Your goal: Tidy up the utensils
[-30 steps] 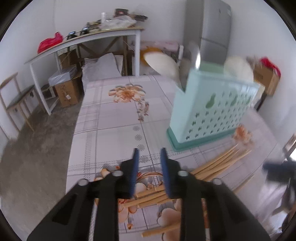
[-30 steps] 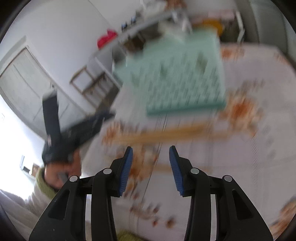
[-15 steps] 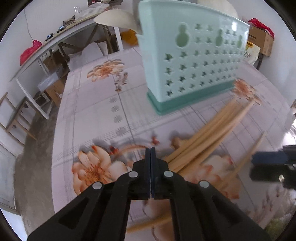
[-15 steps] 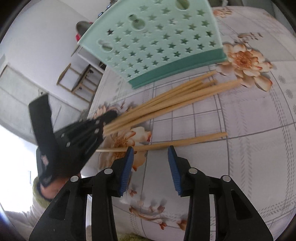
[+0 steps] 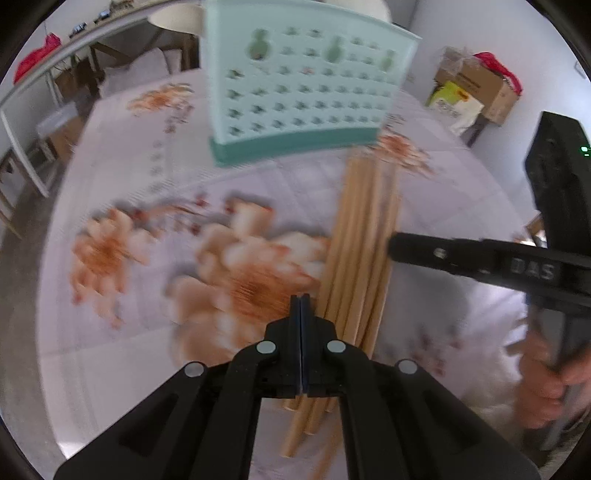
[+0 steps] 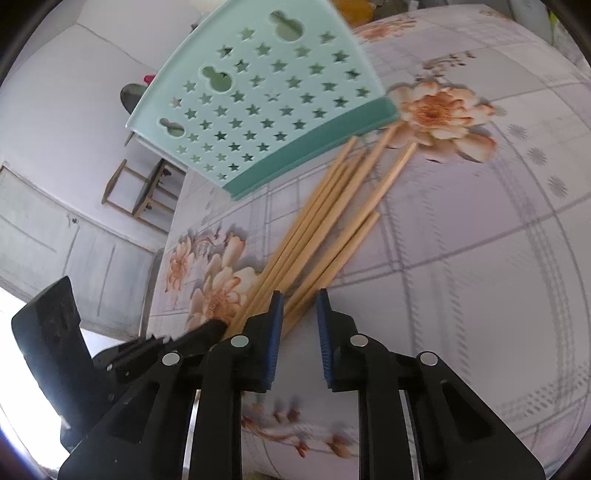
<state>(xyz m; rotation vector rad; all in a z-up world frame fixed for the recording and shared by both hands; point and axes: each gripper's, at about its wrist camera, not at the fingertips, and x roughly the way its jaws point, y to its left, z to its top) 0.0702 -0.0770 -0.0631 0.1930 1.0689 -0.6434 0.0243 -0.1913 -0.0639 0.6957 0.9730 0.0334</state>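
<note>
On the desk [image 6: 480, 258], before the holder [image 6: 258, 103]: chopsticks [image 6: 325, 221] bundled | left claw [image 5: 301, 306] pressed together, empty, beside them | right claw [image 6: 299, 314] closing, ends between jaws, unpinched | step: gathering | next: pinch, lift

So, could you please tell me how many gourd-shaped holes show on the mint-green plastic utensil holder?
3, in a row below the rim of the mint-green plastic utensil holder: one at the picture's top, one in the middle, one lower left. Other sides are hidden.

Loose wooden chopsticks [image 6: 325, 218] flat beside upright mint perforated holder [image 6: 258, 99]
</note>
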